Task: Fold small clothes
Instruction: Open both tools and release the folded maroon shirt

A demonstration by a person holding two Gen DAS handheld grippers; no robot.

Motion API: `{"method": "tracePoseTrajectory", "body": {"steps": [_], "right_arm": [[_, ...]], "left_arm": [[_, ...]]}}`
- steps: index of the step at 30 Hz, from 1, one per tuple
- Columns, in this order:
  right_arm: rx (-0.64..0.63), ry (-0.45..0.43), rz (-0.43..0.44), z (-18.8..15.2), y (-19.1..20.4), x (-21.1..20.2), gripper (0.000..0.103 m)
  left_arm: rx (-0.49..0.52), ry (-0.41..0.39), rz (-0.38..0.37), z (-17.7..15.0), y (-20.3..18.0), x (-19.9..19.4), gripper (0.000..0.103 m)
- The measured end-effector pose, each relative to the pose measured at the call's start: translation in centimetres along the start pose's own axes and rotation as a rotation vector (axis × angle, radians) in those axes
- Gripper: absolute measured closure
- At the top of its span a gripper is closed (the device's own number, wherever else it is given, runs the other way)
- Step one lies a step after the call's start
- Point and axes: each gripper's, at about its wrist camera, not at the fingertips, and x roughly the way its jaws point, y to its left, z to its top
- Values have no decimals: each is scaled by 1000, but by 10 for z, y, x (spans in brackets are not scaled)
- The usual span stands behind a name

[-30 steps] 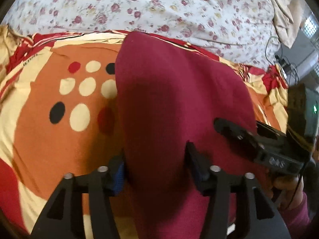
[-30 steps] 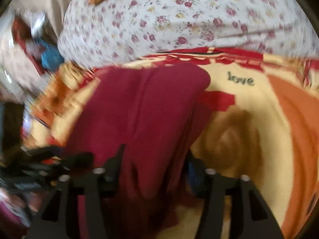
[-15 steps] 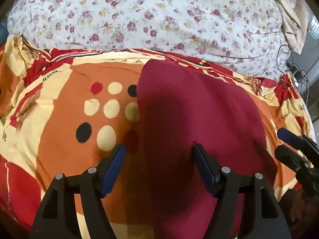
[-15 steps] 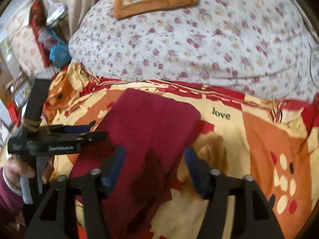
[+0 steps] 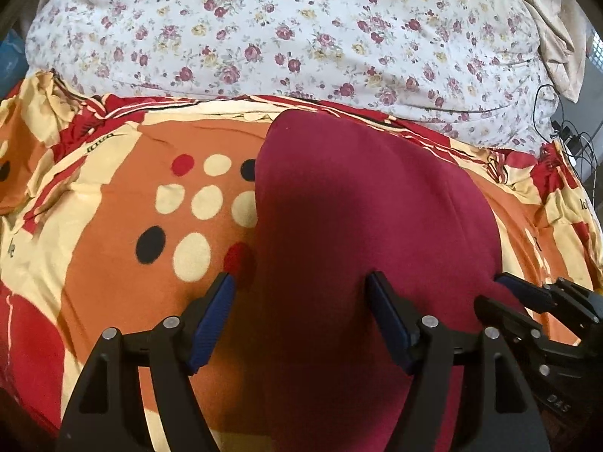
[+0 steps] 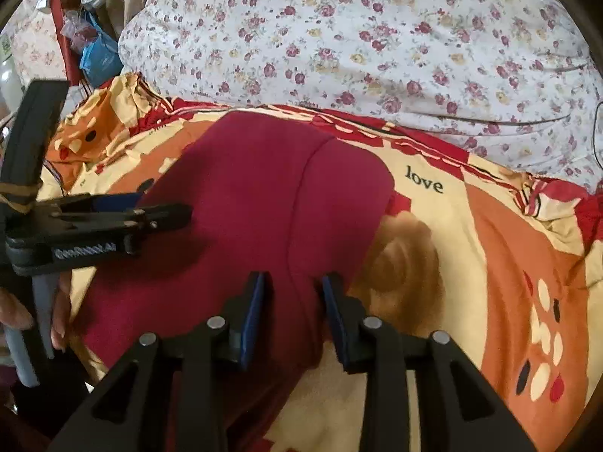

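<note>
The right claw (image 6: pixel 292 303) is closing — its two blue pads sit on either side of a raised bit of the red cloth (image 6: pixel 264 196), close to the cloth's near right edge. The pads look near the fabric, but I cannot tell if they pinch it yet. The left claw (image 5: pixel 301 301) is opening, with its pads wide apart. The cloth's near left edge lies under the gap, and nothing is held there.

The red cloth lies on the bed cover (image 6: pixel 471 263), near the middle, with its far end almost up to the flowery quilt (image 5: pixel 301 37) at the back edge. It already looks like a long, neat strip. A seam or fold line runs down it in the right view, so I think the sides have been folded in. That part of the job seems done.

What is left, I think, is to fold the strip across, near end to far end, to make a small packet — and then to set it aside. No other clothes show on the cover, so I cannot say how many more wait.
</note>
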Motion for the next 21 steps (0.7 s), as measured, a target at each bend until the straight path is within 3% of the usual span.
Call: {"method": "tracePoseTrajectory", "body": {"steps": [4, 7, 8, 14, 21], "right_arm": [[63, -44, -4, -2, 3, -18, 59], [111, -88, -24, -6, 3, -30, 36], [122, -102, -39, -7, 3, -34, 34], [173, -127, -85, -14, 4, -48, 29], [199, -123, -82, -26, 17, -60, 24]], "left_arm": [[6, -16, 35, -4, 0, -11, 39], [42, -38, 79, -9, -4, -22, 39], [51, -52, 95, -11, -5, -26, 39], [54, -96, 130, -25, 0, -52, 39], [32, -206, 153, -43, 8, -86, 39]]}}
